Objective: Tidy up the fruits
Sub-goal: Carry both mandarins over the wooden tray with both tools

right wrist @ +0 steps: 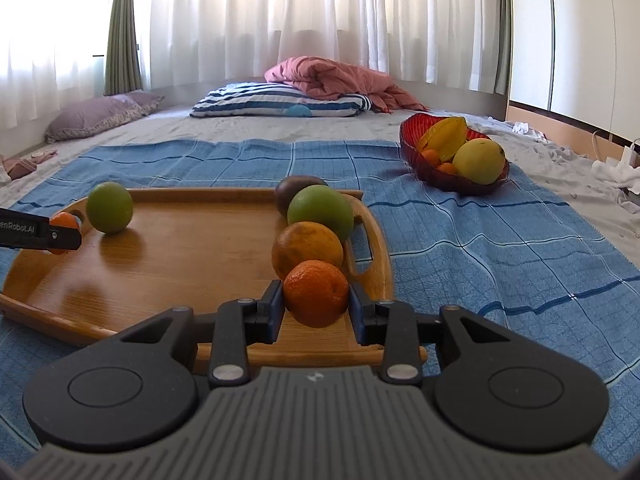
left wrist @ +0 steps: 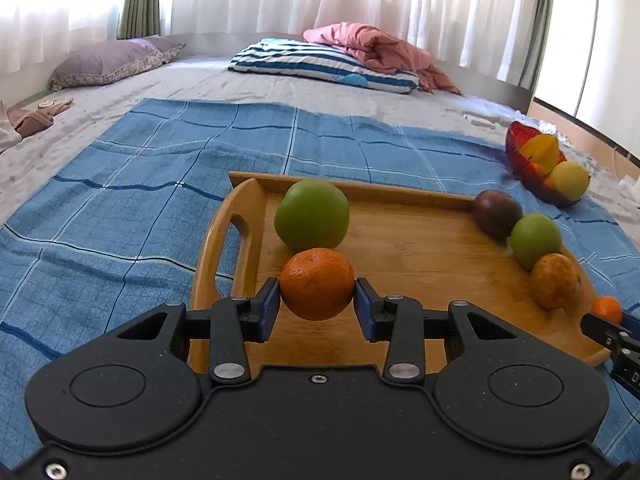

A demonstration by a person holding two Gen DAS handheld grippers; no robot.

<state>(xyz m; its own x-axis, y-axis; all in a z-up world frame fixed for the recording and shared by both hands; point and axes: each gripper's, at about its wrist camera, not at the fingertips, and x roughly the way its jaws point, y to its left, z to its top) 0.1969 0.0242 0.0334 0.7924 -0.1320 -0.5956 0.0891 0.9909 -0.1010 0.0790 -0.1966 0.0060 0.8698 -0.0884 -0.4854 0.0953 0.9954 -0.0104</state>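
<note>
My left gripper is shut on a small orange over the left end of the wooden tray, just in front of a green fruit. My right gripper is shut on another small orange over the tray's right end. Behind that orange, a yellow-orange citrus, a green fruit and a dark purple fruit line the tray's right side. The left gripper with its orange also shows in the right wrist view.
A red glass bowl with a star fruit, a yellow fruit and small oranges stands on the blue checked cloth to the right of the tray. Pillows and a pink blanket lie at the far end of the bed.
</note>
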